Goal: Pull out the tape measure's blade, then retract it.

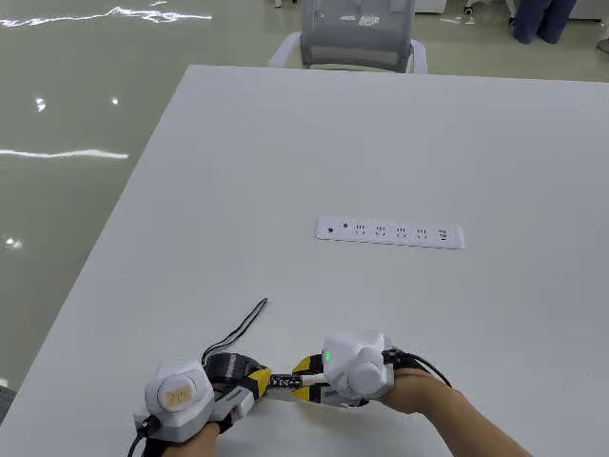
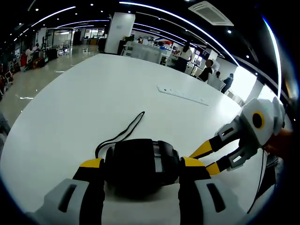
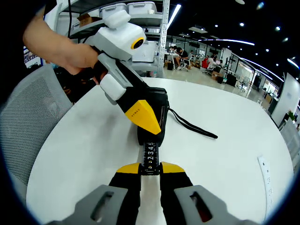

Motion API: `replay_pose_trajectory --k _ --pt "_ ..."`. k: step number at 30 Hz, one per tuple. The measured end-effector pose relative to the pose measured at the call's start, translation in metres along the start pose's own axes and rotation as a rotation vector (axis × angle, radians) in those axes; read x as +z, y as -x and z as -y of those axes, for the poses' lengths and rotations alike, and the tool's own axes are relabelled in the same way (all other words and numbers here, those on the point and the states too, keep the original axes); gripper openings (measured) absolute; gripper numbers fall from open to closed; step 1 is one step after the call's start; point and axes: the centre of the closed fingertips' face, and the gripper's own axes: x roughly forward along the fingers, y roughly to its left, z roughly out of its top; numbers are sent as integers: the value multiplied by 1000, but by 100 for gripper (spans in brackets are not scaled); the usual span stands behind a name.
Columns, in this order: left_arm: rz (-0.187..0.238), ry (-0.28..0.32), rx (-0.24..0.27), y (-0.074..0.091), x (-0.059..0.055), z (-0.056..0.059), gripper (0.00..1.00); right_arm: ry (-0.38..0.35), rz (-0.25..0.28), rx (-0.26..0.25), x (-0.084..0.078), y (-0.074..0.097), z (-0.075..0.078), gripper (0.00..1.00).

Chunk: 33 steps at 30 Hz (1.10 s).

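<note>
Left claw (image 2: pixel 143 165) squeezing black tape measure (image 2: pixel 140 157), right claw (image 3: pixel 150 168) pinching the short blade (image 3: pixel 150 152), both on white surface (image 1: pixel 381 143), black strap (image 1: pixel 238 328) beside

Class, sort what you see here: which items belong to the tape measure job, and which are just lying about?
Part of the job: tape measure, clamped by the left gripper; its blade, partly out, pinched by the right gripper; its wrist strap.
Just lying about: power strip on the white table; office chair at its far end.
</note>
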Motion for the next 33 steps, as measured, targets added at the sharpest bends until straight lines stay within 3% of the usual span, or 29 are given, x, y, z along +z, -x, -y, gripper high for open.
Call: replay_pose_trajectory --k 33 --pt "1 -2 2 1 0 -3 61 -4 4 3 6 -15 1 13"
